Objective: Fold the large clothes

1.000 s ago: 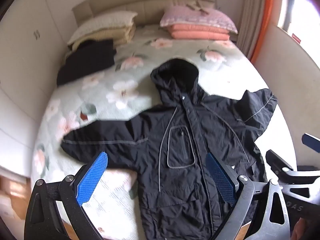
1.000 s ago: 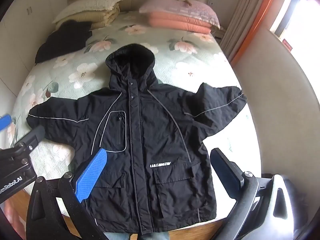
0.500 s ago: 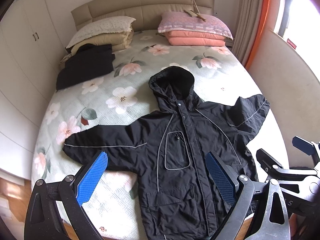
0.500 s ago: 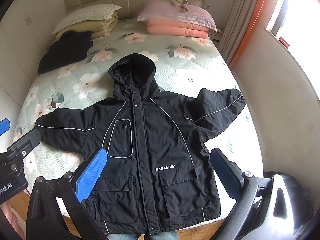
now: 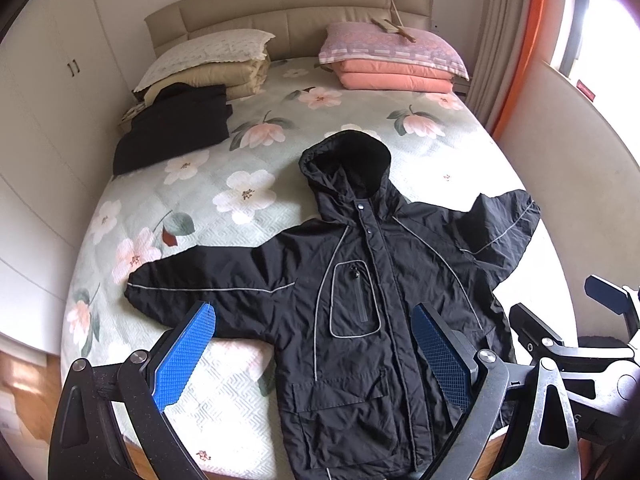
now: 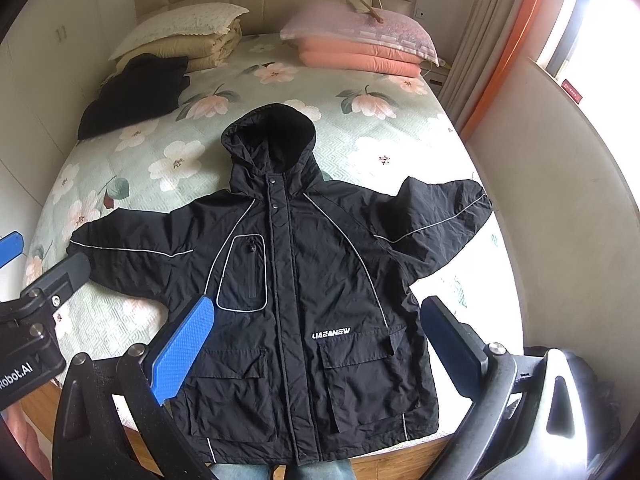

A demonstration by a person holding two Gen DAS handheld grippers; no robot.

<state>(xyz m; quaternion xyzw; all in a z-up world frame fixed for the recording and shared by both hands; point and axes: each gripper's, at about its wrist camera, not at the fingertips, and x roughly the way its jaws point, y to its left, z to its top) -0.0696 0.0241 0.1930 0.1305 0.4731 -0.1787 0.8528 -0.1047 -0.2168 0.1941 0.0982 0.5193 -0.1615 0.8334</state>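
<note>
On the floral, pale-green quilted bed [image 6: 360, 148] a black hooded zip-front jacket with grey piping [image 6: 296, 280] lies face up and flat, both sleeves spread out to the sides, hood toward the headboard and hem at the near edge. Above that near edge the left gripper [image 5: 312, 344] hangs with its blue-padded fingers spread wide, holding nothing. Beside it the right gripper [image 6: 316, 340] is likewise spread wide and empty over the jacket's lower front. Near the headboard sit a stack of cream folded bedding [image 6: 188, 40], a pink pillow on salmon folded blankets [image 6: 360, 46], and a dark folded garment [image 6: 136, 92].
</note>
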